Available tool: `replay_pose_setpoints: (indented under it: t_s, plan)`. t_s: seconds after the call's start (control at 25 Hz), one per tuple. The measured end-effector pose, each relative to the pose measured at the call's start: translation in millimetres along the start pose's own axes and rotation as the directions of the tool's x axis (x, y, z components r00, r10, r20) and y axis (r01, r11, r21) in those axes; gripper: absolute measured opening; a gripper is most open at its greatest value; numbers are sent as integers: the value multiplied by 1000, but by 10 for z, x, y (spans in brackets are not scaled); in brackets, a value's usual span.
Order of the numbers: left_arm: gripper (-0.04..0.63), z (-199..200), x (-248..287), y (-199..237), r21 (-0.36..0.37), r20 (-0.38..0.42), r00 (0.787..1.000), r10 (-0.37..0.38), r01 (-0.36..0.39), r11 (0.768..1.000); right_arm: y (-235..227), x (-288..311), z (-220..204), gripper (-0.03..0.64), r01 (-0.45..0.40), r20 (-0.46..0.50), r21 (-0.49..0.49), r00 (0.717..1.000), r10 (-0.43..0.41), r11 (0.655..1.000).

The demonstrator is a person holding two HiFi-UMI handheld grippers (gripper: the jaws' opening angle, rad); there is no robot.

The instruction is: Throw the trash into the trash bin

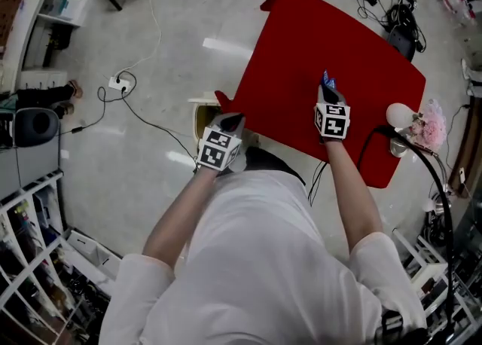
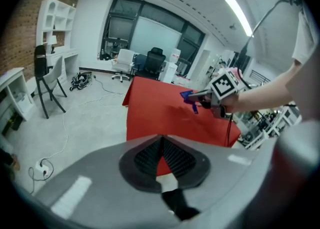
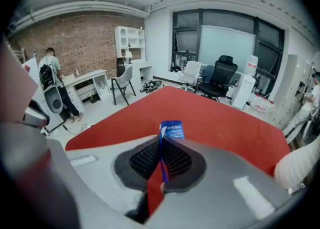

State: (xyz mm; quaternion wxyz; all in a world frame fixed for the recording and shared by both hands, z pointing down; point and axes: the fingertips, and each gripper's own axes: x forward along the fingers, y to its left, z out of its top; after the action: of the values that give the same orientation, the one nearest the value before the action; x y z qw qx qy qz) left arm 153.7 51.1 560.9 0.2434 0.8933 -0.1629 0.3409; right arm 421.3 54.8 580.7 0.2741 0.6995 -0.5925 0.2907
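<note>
Since my right claw [image 3: 161, 142] is pinched tight on the one blue wrapper [image 3: 171, 130], which sticks up just past its tips, I judge the wrapper light, thin and crinkly, best gripped at an edge. My left claw [image 2: 161, 139] is closed on nothing. Just ahead of it sits one bin [image 1: 203, 119], beside the red table [image 1: 316, 42].

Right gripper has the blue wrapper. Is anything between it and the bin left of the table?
Only the left gripper: empty, jaws together, it hangs by the near rim of the bin beside the red table. Nothing else visible stands between the blue wrapper in the right gripper and the bin.
</note>
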Motion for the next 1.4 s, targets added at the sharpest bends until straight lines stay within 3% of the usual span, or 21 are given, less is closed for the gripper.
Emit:
replay_pose_setpoints:
  t_s: [0.44,0.92,1.12,1.4]
  plan:
    - [5,-426,-484,343,-91,43,996,77,-73,993,1168,51,86,2,-172,-8,-99,985,172,980]
    - [5,-843,-926,665,-177,77,983,166,-151,973,2227,7,-19,2,-331,-43,-178,943,329,927]
    - [5,-1012,-1116,816,-215,78,978,195,-174,961,2786,-36,-100,2,-419,-82,-213,908,412,882]
    - [5,-1351,-1430,1061,-276,69,972,223,-197,941,3817,-182,-384,2,-569,-171,-275,822,543,775]
